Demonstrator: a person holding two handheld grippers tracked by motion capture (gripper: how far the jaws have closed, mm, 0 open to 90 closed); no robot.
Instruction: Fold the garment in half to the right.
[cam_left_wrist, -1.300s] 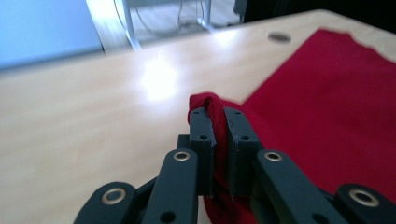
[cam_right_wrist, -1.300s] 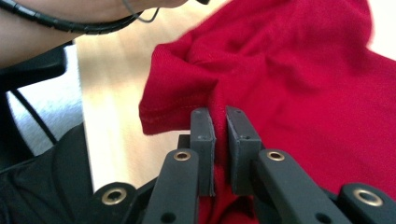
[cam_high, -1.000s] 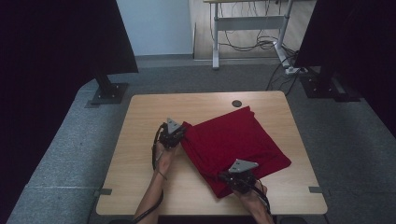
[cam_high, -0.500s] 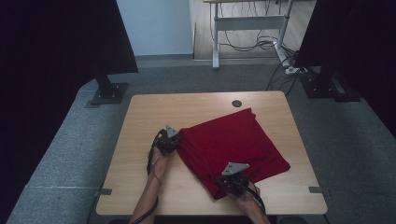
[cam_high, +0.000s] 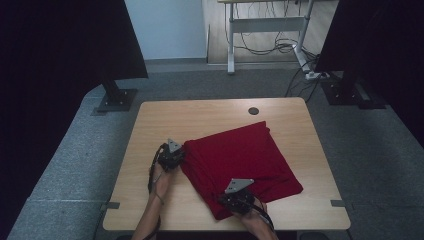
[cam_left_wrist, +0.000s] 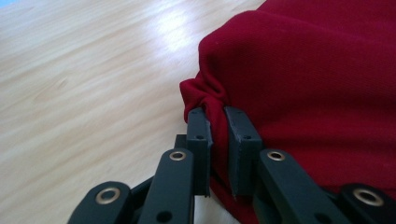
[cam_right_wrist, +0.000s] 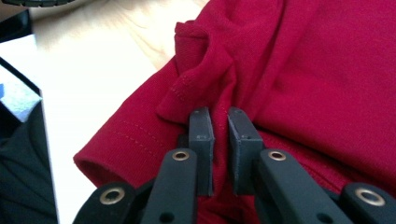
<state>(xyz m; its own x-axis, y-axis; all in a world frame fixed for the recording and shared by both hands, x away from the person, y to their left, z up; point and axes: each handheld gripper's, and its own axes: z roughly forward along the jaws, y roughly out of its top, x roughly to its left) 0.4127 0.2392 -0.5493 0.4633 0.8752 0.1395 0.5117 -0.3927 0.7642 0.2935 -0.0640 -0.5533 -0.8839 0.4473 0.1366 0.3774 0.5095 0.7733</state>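
Moved: both hand-held grippers, left (cam_high: 176, 156) and right (cam_high: 239, 196), dragged the cloth (cam_high: 240, 160) nearer | State: each pinching cloth edge (folded) | Step: repositioning on tabletop (cam_high: 200, 115) | Next: likely lift evenly, keep grip.

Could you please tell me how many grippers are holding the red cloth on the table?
2. The left gripper pinches the red cloth's left corner; the right gripper pinches its near edge, by the table's front.

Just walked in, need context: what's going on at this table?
A person is handling a folded red garment on a wooden table with two handheld grippers. The left gripper is shut on a bunched corner of it, and the right gripper is shut on a fold at its near edge.
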